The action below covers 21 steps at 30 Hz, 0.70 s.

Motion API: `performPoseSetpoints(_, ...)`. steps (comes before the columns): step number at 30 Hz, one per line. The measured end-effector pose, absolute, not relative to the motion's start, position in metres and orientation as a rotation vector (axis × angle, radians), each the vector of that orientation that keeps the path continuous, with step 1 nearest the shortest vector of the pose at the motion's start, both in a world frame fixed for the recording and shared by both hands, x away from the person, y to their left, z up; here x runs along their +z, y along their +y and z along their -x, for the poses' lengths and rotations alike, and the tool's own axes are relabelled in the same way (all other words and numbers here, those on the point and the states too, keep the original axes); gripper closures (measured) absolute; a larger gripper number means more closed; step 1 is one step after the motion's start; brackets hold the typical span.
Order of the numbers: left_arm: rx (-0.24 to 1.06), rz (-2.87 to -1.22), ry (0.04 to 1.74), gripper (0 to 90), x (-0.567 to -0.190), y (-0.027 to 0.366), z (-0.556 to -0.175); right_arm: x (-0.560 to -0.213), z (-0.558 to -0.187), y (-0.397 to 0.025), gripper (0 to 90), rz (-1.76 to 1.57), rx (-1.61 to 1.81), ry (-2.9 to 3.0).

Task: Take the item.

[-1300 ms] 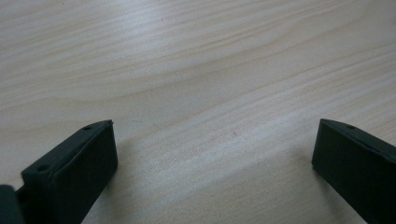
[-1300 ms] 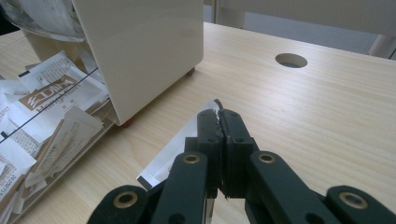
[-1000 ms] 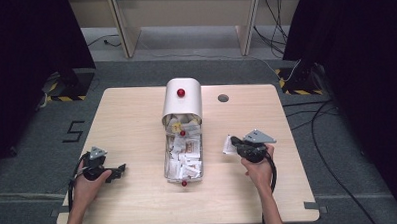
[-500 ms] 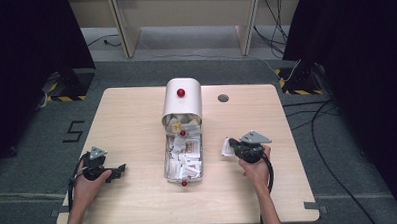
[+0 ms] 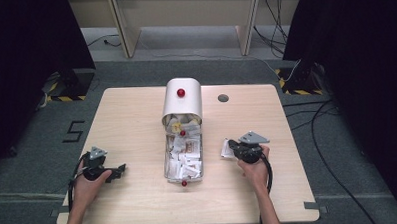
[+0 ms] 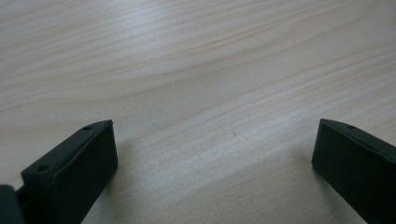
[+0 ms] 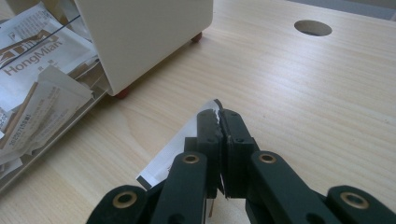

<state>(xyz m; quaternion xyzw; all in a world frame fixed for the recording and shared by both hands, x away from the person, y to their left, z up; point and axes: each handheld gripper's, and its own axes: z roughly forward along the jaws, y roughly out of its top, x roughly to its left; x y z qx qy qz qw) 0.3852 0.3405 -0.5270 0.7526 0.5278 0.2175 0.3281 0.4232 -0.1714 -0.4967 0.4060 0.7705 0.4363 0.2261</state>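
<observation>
Pinching a small white paper sachet (image 7: 180,149) between closed jaws, the right gripper (image 7: 219,128) is the tool in play. The sachet sticks out past the jaw tips and off to that gripper's own left, its free edge low over the wooden table (image 7: 299,93). In the high view the right gripper (image 5: 236,148) points across the table toward the middle, with the sachet (image 5: 226,148) on its inner side. Just beyond the tips, in the direction the jaws face, lies the clear drawer (image 5: 184,157), pulled out of a white rounded box (image 5: 182,100) and heaped with similar packets. The drawer's long axis runs toward and away from the person, crosswise to the gripper's pointing line, so its near long wall is the edge the sachet would likely have to pass over. The gap between sachet and drawer is small. The left gripper (image 5: 119,170) rests on the far side of the drawer, farther from it, its jaws spread wide and empty over bare wood. The right hand (image 5: 254,166) is clearly the nearer one.
</observation>
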Motion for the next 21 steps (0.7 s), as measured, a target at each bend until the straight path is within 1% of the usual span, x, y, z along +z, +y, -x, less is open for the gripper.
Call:
performPoseSetpoints(13,0.570,-1.970,1.381,0.0,-0.5271,0.3405,-0.3852,-0.5022,-0.4253,-0.1723,87.0,-1.136,1.186,2.133)
performPoseSetpoints(17,0.570,-1.970,1.382,0.0,-0.5271,0.3405,-0.3851,-0.5020,-0.4254,-0.1716,83.6,-1.145,1.191,2.127)
performPoseSetpoints(18,0.570,-1.970,1.381,0.0,-0.5271,0.3405,-0.3852,-0.5018,-0.4255,-0.1716,80.3,-1.154,1.193,2.124)
performPoseSetpoints(21,0.570,-1.970,1.382,0.0,-0.5271,0.3405,-0.3852,-0.5007,-0.4250,-0.1719,78.3,-1.153,1.194,2.119)
